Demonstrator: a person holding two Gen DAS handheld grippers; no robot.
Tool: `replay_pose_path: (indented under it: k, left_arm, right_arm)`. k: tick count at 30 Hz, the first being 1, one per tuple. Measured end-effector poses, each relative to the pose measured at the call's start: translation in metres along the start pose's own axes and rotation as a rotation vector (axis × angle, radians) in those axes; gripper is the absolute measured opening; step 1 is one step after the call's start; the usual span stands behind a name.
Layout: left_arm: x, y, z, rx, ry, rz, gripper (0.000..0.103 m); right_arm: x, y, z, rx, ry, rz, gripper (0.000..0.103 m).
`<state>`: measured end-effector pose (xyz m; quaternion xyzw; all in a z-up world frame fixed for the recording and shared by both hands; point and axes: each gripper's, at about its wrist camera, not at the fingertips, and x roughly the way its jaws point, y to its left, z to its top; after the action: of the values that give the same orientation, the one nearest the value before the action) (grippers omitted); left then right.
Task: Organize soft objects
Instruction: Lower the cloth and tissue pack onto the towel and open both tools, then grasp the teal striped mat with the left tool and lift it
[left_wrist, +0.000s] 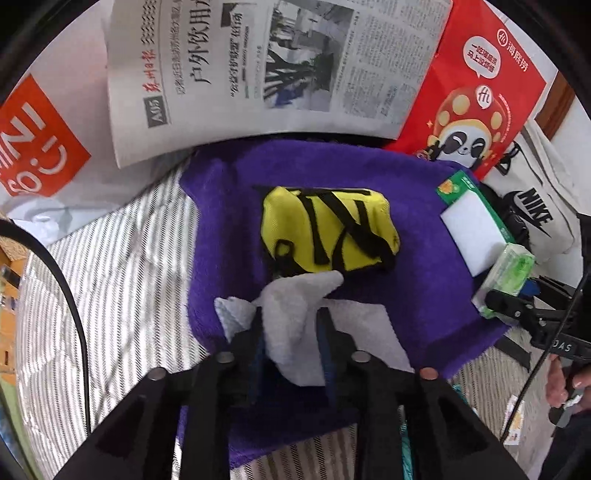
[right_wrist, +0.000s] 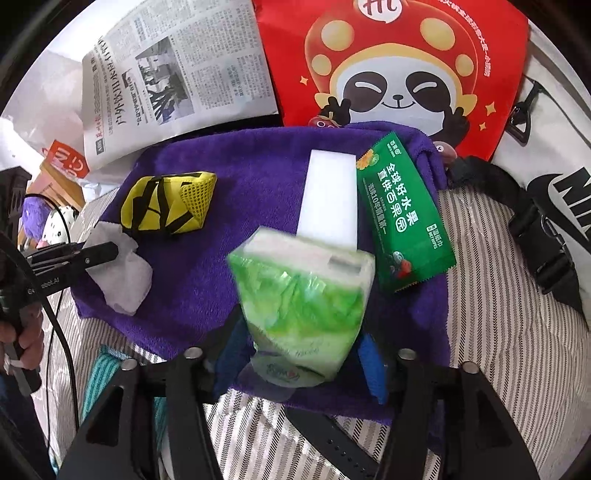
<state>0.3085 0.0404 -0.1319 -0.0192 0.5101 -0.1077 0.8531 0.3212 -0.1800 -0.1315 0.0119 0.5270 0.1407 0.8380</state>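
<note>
Nearest the cameras, a striped grey-and-white bedcover (left_wrist: 122, 266) is spread out, and a purple towel (left_wrist: 229, 206) is laid over it. On the near part of the towel, a crumpled white cloth (left_wrist: 295, 314) is pinched between the narrowly parted fingers of the left tool (left_wrist: 291, 325), which is reached in low and level from the left edge of the towel. To the right, a green tissue pack (right_wrist: 303, 295) is clamped by the right tool (right_wrist: 299, 347) and is lifted slightly above the towel, tilted forward.

Just behind the pack, a white sponge block (right_wrist: 328, 195) is seen lying on the towel, with a green wet-wipes packet (right_wrist: 402, 218) touching its right side. A yellow mesh pouch with black straps (left_wrist: 328, 229) is set in the middle of the towel, just beyond the white cloth.

Farther back, a newspaper (left_wrist: 236, 74) and a red panda-print bag (right_wrist: 399, 62) are laid past the towel's far edge. A white Nike bag (right_wrist: 554, 184) is found at the far right, and a person's hand (left_wrist: 561, 373) is glimpsed gripping the right tool's handle.
</note>
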Motion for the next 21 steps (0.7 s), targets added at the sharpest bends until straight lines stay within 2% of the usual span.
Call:
replay_pose_path:
  k: [3,5,7,14,21]
  left_arm:
    - [-0.004,-0.006,-0.001,0.017,0.004,0.004,0.038]
    - [-0.008,-0.012,-0.002,0.037,0.006,0.008,0.051]
    - [-0.013,-0.017,-0.004,0.054,-0.003,0.043,0.058]
    - [-0.035,-0.021,-0.011,0.048,-0.001,0.07,0.058]
    - [-0.072,-0.033,-0.033,0.054,-0.038,0.058,0.058]
  right_arm:
    - [-0.001,-0.001,-0.002,0.001,0.006,-0.01,0.064]
    - [-0.003,-0.003,-0.003,0.009,0.011,-0.012,0.064]
    - [-0.006,-0.005,-0.005,0.02,0.008,-0.01,0.065]
    - [-0.027,-0.007,-0.017,0.032,-0.019,-0.004,0.065]
    - [-0.065,-0.009,-0.039,0.061,-0.07,0.001,0.065]
